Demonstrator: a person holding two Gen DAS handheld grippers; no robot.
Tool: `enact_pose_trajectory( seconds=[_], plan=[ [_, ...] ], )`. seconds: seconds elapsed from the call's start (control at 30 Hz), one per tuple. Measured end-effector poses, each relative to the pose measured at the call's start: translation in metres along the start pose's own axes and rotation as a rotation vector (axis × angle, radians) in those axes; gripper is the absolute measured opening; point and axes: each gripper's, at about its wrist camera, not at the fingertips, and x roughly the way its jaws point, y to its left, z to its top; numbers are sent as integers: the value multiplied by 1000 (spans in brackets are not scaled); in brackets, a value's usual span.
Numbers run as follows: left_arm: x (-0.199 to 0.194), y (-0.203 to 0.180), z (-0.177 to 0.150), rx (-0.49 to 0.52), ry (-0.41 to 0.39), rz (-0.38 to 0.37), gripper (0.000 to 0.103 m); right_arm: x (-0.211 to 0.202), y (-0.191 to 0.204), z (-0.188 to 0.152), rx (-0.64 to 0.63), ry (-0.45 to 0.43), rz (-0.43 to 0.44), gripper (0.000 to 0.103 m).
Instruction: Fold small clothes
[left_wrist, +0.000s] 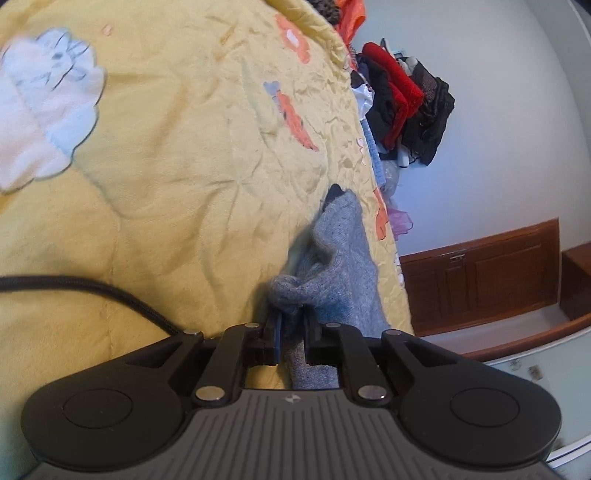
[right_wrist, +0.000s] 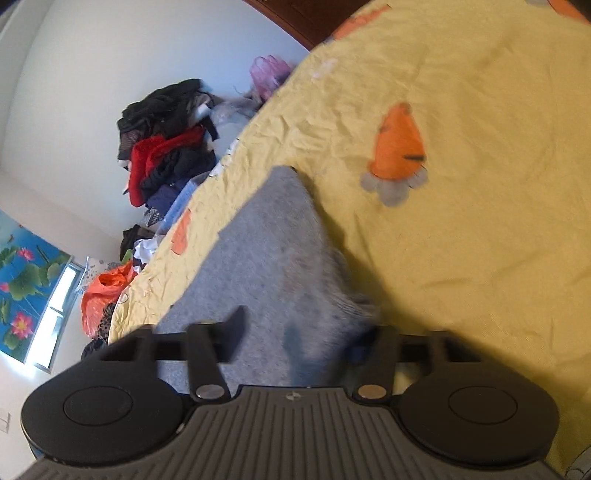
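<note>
Black cable (left_wrist: 92, 288) crosses the yellow quilt (left_wrist: 166, 166) at left; heap of dark and red clothes (left_wrist: 402, 107) beyond the quilt's far edge, orange bag (right_wrist: 103, 291) there too. Grey knit garment (left_wrist: 340, 266) lies near that edge, long axis running away from the tools, dark tip farthest. Left gripper (left_wrist: 291, 325) pinches its bunched near end. Right gripper (right_wrist: 303, 336) spread wide, garment between its fingers.

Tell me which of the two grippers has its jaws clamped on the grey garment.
The left gripper: its jaws pinch a bunched fold of the grey garment. The right gripper has its jaws spread wide over the cloth.
</note>
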Motion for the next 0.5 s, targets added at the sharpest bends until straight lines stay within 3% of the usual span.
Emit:
enact_pose_trajectory(
  seconds=[0.1,0.13,0.2,0.27,0.37,0.5],
  plan=[
    [-5,8,5,-47,47,-47,21,-8,-11,6,57,22,49,51],
    [-7,10,7,-57,57,-73,29,-10,-12,6,56,23,52,55],
    [-11,12,10,-89,68,-165,52,-13,-11,6,45,19,61,62],
    [-15,11,13,-117,72,-258,90,-15,-6,4,24,18,72,70],
    [-25,-2,18,-56,41,-213,102,-13,2,2,-2,17,65,80],
    [-29,-6,26,-9,48,-137,102,-13,2,2,-5,20,67,81]
  ],
)
